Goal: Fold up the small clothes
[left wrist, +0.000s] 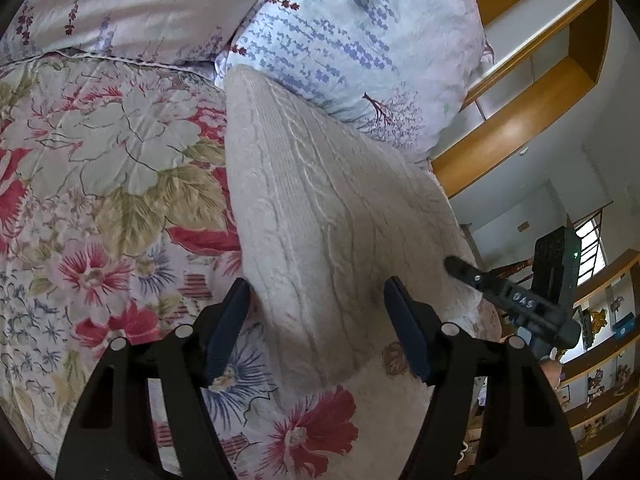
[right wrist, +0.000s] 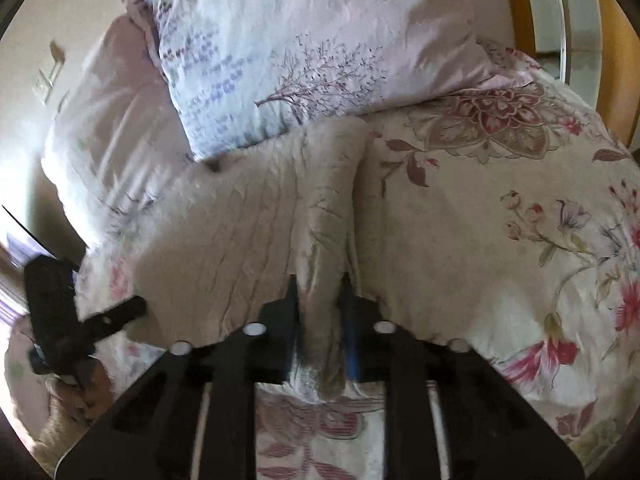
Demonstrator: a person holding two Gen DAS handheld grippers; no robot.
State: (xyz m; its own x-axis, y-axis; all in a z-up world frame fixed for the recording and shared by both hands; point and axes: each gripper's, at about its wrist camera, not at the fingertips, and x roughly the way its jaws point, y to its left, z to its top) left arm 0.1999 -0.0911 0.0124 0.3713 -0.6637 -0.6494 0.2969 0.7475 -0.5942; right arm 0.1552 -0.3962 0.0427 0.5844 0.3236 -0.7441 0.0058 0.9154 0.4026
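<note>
A cream cable-knit garment (left wrist: 312, 200) lies on the floral bedspread (left wrist: 100, 160), with its far end against a pillow. My left gripper (left wrist: 318, 284) stands open over the garment's near end. Its left finger is at the garment's left edge and its right finger is above the knit. In the right wrist view, my right gripper (right wrist: 320, 284) is shut on a raised fold of the same garment (right wrist: 240, 232). The fold runs as a ridge away from the jaws. The right gripper's body (left wrist: 520, 300) shows at the right edge of the garment. The left gripper's body (right wrist: 60, 320) shows at the far left.
A lilac and blue printed pillow (left wrist: 352, 40) (right wrist: 300, 40) lies at the head of the bed, with a second pale pillow (left wrist: 140, 4) beside it. Wooden shelving (left wrist: 540, 100) stands past the bed's right side. A wooden headboard (right wrist: 616, 60) rises at the upper right.
</note>
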